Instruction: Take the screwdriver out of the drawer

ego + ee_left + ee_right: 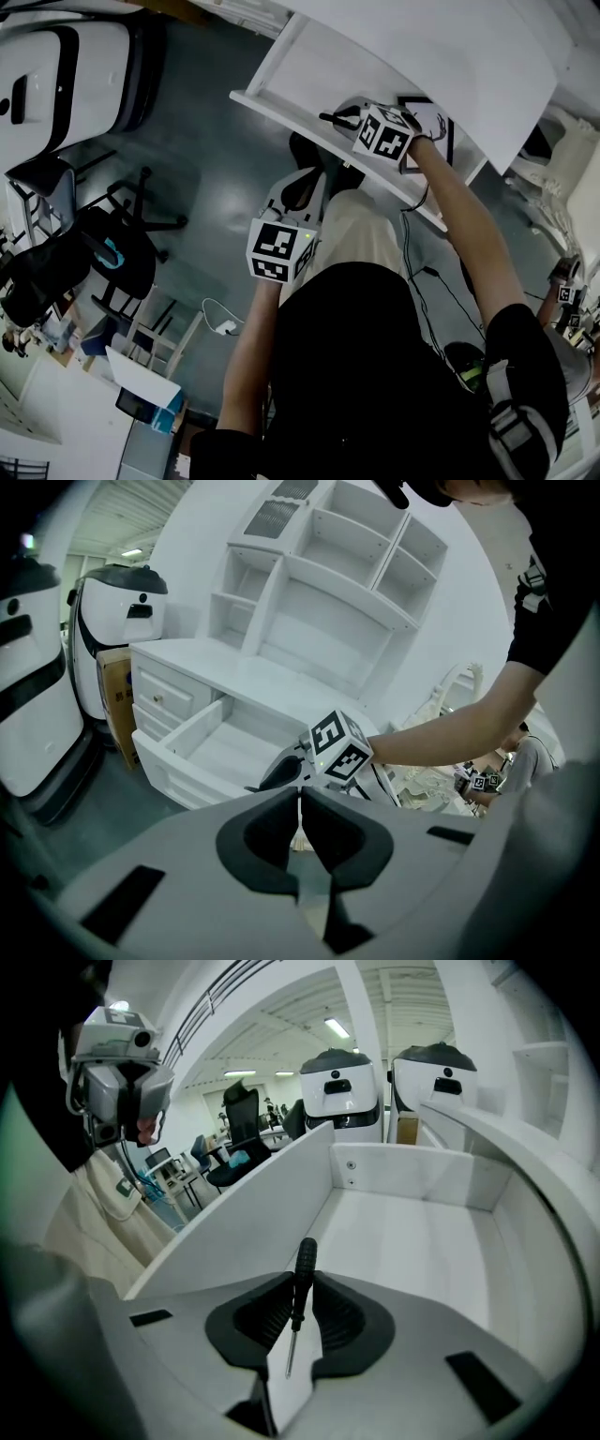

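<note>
The white drawer stands pulled out from the desk, and its floor is bare. My right gripper is shut on a small black-handled screwdriver. The handle points into the drawer and the thin metal shaft points back toward the camera. In the head view this gripper holds the screwdriver over the drawer's front edge. My left gripper is shut with nothing between its jaws. It hangs in front of and below the drawer, near the person's legs.
A white desk with open shelves rises behind the drawer. Two white machines stand beyond the drawer's far end. A black office chair and a loose cable are on the grey floor to the left.
</note>
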